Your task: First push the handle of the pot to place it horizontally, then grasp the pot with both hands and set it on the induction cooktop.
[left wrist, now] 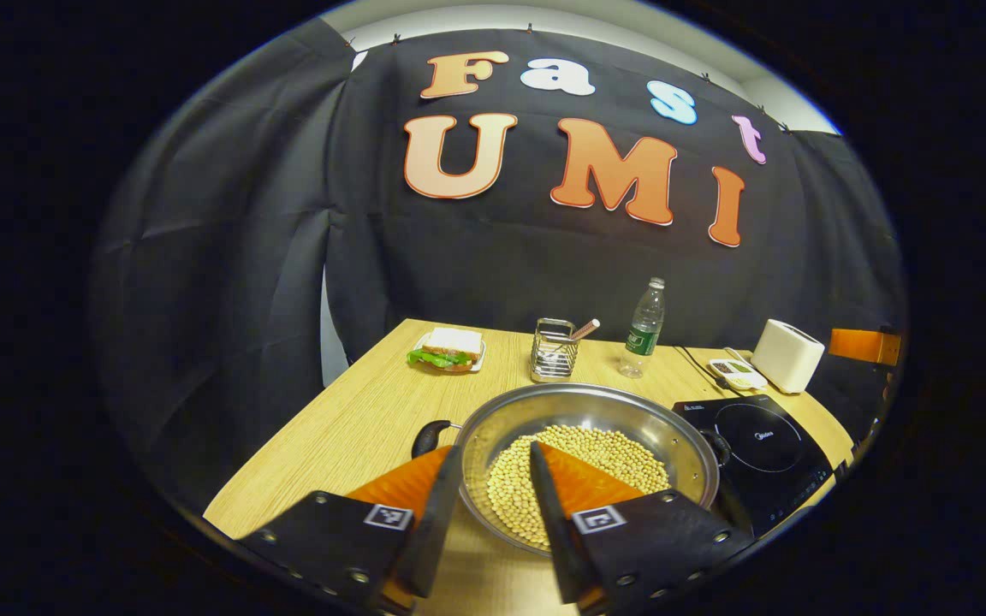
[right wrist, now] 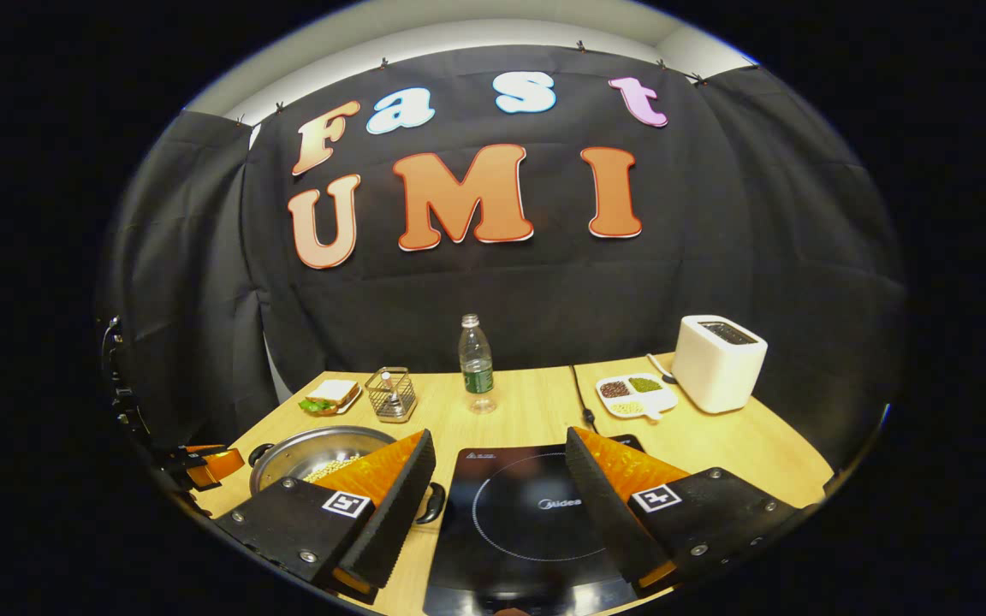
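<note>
1. Left gripper [left wrist: 493, 479]: released, fingers spread with a gap between them, grasping nothing, poised over the near-left rim of the pot [left wrist: 681, 445].
2. Pot just ahead at 12 to 1 o'clock of the left fingers; right fingertip over the soybeans [left wrist: 596, 466] inside, left fingertip outside the rim near the left handle [left wrist: 429, 435] at 11 o'clock.
3. Right handle [left wrist: 720, 445] at 2 o'clock, beside the induction cooktop [left wrist: 758, 453]; pot resting on the wooden table [left wrist: 347, 428], just left of the cooktop.
4. Right gripper [right wrist: 500, 479]: likewise released, fingers wide apart, grasping nothing, framing the cooktop plate directly ahead at 12 o'clock.
5. From the right gripper view, pot at 10 o'clock, partly hidden behind the left finger, one dark handle [right wrist: 435, 503] peeking out beside the cooktop edge.
6. Also in the right gripper view: the other gripper at 9 o'clock, at the pot's far side.
7. Farther out on the table: sandwich plate [left wrist: 450, 349], wire holder [left wrist: 555, 349], water bottle [left wrist: 645, 329], divided dish [right wrist: 635, 395] of grains, white toaster [right wrist: 720, 359]; dish contents legible only from the right gripper view.
</note>
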`<act>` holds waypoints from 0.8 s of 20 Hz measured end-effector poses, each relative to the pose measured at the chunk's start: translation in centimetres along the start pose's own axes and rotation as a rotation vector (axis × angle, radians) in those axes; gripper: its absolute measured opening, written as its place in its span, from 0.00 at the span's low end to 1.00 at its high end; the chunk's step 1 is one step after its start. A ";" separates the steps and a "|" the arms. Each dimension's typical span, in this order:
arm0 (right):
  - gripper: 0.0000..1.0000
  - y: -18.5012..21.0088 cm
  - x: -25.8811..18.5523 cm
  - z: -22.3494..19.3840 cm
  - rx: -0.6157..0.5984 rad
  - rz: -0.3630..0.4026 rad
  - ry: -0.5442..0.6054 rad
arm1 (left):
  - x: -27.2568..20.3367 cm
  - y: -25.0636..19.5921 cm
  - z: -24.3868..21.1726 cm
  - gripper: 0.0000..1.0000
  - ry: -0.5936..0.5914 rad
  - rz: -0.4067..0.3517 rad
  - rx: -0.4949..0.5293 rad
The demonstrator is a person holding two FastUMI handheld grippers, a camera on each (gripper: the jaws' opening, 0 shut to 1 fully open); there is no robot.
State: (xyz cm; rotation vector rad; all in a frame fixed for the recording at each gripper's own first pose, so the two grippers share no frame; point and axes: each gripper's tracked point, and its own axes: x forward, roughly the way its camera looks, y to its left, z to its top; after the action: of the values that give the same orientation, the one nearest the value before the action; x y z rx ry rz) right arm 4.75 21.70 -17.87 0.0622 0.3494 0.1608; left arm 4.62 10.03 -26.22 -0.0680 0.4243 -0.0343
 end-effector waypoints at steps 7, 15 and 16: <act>0.96 4.3 3.5 -4.5 -0.027 -0.014 0.103 | 2.8 3.4 -1.7 0.76 0.032 -0.006 0.016; 0.96 5.0 7.4 -11.4 -0.115 -0.099 0.284 | 6.5 4.7 -2.6 0.75 0.065 -0.030 0.074; 0.96 5.1 7.6 -12.1 -0.111 -0.102 0.305 | 7.0 5.0 -3.2 0.75 0.081 -0.032 0.074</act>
State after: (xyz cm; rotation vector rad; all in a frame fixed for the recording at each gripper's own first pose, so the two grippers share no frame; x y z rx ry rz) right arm 6.89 28.38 -31.33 -0.0912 0.6456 0.0885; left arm 9.77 14.48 -32.33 -0.0004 0.5027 -0.0849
